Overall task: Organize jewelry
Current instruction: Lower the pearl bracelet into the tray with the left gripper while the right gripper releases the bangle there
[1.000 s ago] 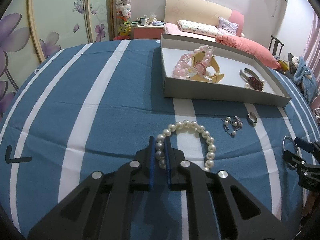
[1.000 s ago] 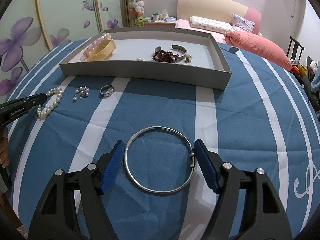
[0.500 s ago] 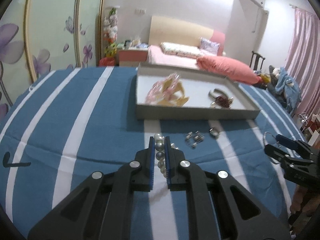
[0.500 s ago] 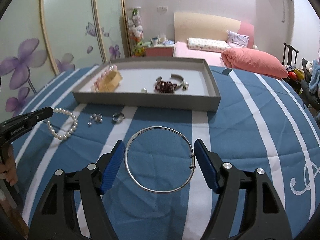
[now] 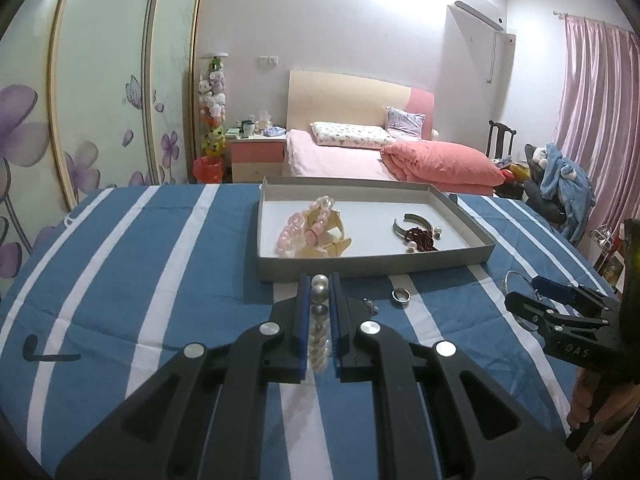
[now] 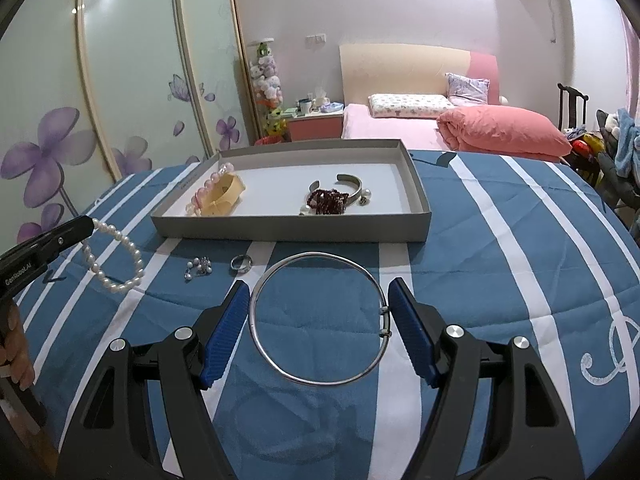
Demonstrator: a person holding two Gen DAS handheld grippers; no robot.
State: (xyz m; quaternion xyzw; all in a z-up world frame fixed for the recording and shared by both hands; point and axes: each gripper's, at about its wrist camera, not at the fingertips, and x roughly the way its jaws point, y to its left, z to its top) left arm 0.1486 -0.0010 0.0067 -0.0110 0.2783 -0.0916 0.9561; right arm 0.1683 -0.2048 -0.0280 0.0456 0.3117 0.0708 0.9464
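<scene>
Lifted since a second ago: pearl bracelet [image 6: 114, 258] now hangs clear of the striped bedspread [image 6: 500, 264] from my left tongs [image 5: 320, 314], which were down on the cloth then. Jaws nearly shut, pinching the strand between blue pads. Right tongs [image 6: 320, 326] have raised the silver bangle [image 6: 318, 318] too; jaws stand wide, each pad touching the hoop's outer edge, a light hold by my reading. Both pieces now sit in front of the grey tray [image 6: 288, 230], so I judge carrying over the near wall comes next. Small ring [image 6: 241, 262] and earring cluster [image 6: 199, 267] lie on the cloth before the tray. Writing: left tongs body reads roughly "GenRobot.AI"; white embroidered curl on the bedspread at right, not legible
</scene>
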